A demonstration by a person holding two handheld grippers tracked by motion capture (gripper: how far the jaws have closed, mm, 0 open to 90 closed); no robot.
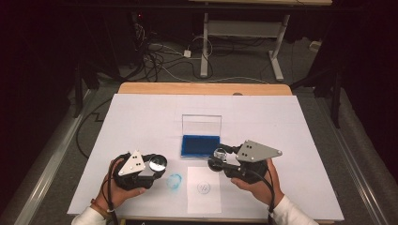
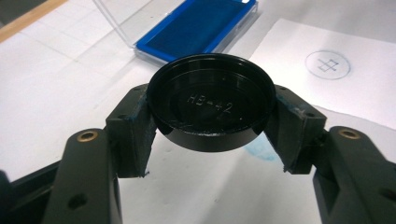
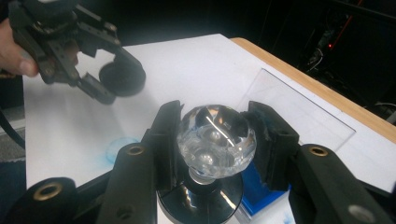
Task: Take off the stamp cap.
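My left gripper (image 2: 212,123) is shut on a round black cap (image 2: 211,100) marked HB-42, held flat a little above the table; in the high view this gripper (image 1: 156,165) is at the front left. My right gripper (image 3: 215,133) is shut on the clear faceted knob (image 3: 215,140) of a stamp, whose round black base (image 3: 201,200) hangs below the jaws. From above, the right gripper (image 1: 219,157) sits just right of the blue ink pad (image 1: 200,146). In the right gripper view, the left gripper (image 3: 105,84) with its cap shows at the upper left.
The ink pad's clear lid (image 1: 201,124) stands open behind it. A small white paper (image 1: 204,197) with a round stamped mark (image 1: 203,188) lies at the front centre. A blue ring smudge (image 1: 174,181) marks the white sheet (image 1: 141,117). The wooden table edge (image 1: 204,88) runs along the back.
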